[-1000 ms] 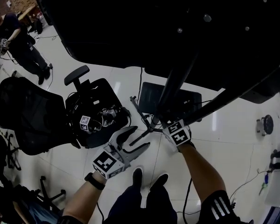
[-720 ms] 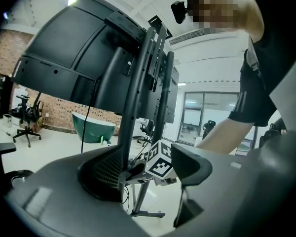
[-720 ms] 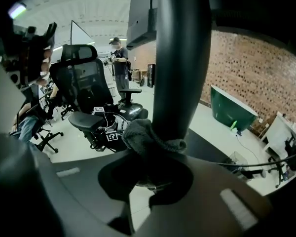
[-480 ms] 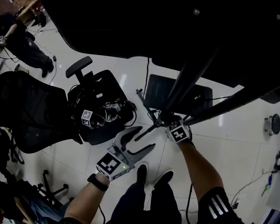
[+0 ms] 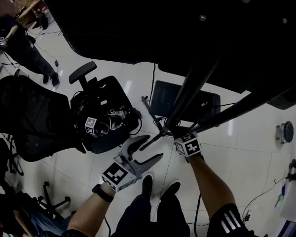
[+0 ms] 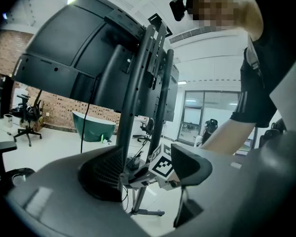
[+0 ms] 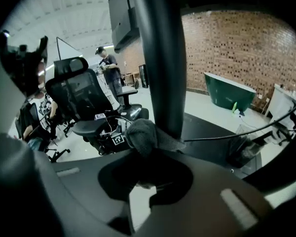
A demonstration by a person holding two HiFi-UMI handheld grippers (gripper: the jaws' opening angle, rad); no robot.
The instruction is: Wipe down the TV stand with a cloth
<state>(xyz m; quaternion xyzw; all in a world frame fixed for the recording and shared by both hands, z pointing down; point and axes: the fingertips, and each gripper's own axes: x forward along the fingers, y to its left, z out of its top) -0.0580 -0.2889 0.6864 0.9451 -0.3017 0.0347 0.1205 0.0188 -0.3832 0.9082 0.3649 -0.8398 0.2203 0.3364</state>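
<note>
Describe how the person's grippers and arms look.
Both are grey two-jawed tools, the left gripper and right gripper, each carrying a cube with black-and-white square markers. A dark band circles the left wrist; the right sleeve is black with white stripes.

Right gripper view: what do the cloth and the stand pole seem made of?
Cloth: grey, soft knit or terry-like fabric, judging by its nubby, bunched surface. Stand pole: dark, smooth, probably painted metal, with faint sheen; plastic possible.
</note>
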